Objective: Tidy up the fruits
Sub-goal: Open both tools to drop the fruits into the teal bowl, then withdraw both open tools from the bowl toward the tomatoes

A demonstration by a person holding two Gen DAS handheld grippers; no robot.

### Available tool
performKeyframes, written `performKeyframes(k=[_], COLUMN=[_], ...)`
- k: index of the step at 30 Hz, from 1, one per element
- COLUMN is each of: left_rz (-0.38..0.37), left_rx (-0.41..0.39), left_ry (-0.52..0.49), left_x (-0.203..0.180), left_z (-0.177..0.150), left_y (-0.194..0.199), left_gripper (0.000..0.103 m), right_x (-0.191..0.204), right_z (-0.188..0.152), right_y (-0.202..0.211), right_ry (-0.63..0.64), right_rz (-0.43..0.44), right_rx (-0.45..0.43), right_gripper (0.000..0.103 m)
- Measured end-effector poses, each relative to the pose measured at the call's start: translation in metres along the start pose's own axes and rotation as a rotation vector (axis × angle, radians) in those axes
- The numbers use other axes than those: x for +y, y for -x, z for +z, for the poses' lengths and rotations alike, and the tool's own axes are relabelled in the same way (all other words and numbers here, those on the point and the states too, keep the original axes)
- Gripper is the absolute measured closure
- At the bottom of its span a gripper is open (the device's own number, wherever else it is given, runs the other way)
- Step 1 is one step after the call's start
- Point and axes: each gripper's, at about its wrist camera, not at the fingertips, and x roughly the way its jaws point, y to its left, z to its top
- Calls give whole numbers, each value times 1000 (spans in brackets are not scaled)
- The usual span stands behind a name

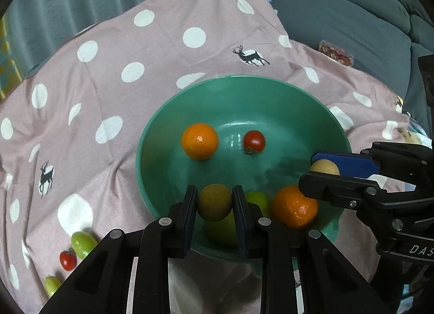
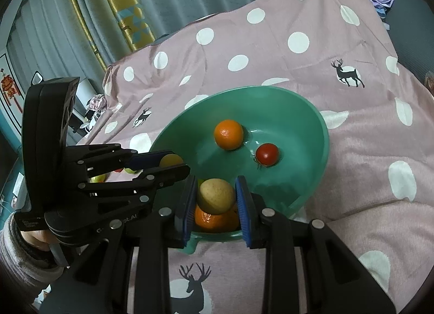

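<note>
Over the near rim of the green bowl [image 1: 271,89], a brownish-green round fruit [image 1: 214,201] is clamped by the left gripper [image 1: 214,205]. A pale yellow round fruit [image 2: 215,196] is pinched by the right gripper [image 2: 216,200] above an orange [image 2: 214,220]. In the bowl, another orange [image 1: 200,141] and a cherry tomato [image 1: 254,140] are seen. On the polka-dot cloth [image 1: 108,75], a green fruit [image 1: 82,243] and a second tomato [image 1: 67,260] are noted.

1. Green bowl [image 1: 162,129]: far half mostly free; only an orange [image 1: 200,141] and a red tomato [image 1: 254,140] sit there, apart from each other, w/ a gap btwn them.
2. Near rim crowded: left gripper [image 1: 214,202] and right gripper [image 1: 325,171] (each clamping a fruit) hang over it, second orange [image 1: 294,207] below.
3. Dotted cloth [image 1: 122,42] beyond bowl's far rim: open.
4. Cloth's near-left corner: small green fruits [image 1: 82,243] and a tomato [image 1: 67,260] block it.
</note>
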Motion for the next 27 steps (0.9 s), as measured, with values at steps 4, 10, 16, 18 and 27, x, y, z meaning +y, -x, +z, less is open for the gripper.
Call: performKeyframes(k=[4, 10, 16, 18, 27], left_rz=[2, 1, 1, -6, -6], left_rx=[9, 8, -5, -24, -103], left_ry=[0, 2, 18, 34, 154], left_x=[0, 0, 2, 5, 45], left_z=[-1, -2, -3, -3, -18], left_y=[-2, -2, 3, 8, 50], left_gripper=[77, 77, 58, 43, 37], right_x=[0, 0, 0, -1, -13], right_z=[0, 1, 1, 1, 1], right_y=[-2, -4, -2, 2, 30], right_ry=[3, -1, -15, -24, -74], right_rz=[1, 0, -4, -2, -35], right_rx=[7, 14, 10, -3, -75], right_gripper=[73, 72, 64, 59, 56])
